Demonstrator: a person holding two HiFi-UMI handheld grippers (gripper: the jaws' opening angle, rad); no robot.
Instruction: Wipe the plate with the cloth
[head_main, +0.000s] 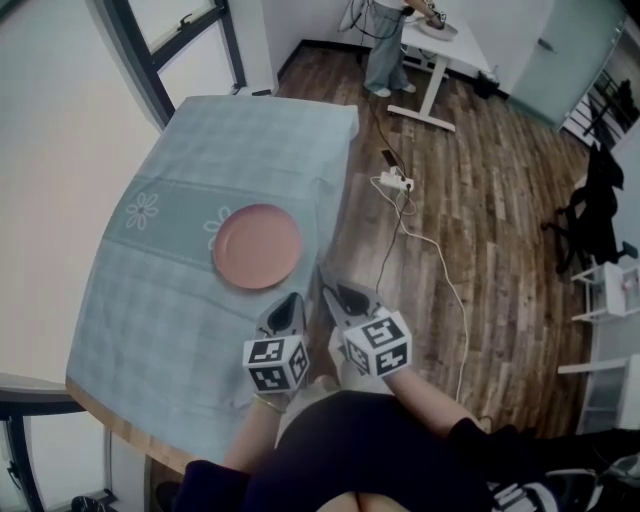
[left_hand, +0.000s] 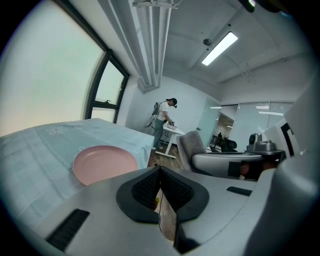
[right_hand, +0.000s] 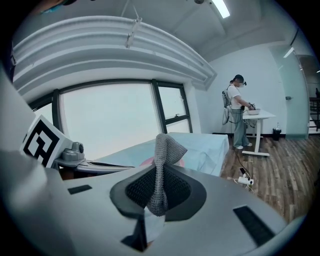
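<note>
My left gripper (left_hand: 160, 171) was fully closed, its jaws pressed together with nothing between them. My right gripper (right_hand: 159, 176) was clamped on the grey knitted cloth (right_hand: 167, 148), which stood up in a fold above the pads. I held the two grippers side by side at the near edge of the table (head_main: 170, 320), apart from the plate (head_main: 257, 245). The pink plate lay flat on the pale blue checked tablecloth (head_main: 250, 140), just ahead of my left gripper. Beside the table ran a wooden floor (head_main: 490, 220) with a white power strip (head_main: 396, 182) and its cable. Farther off, a person (head_main: 385, 45) stood at a white desk (head_main: 450, 55).
</note>
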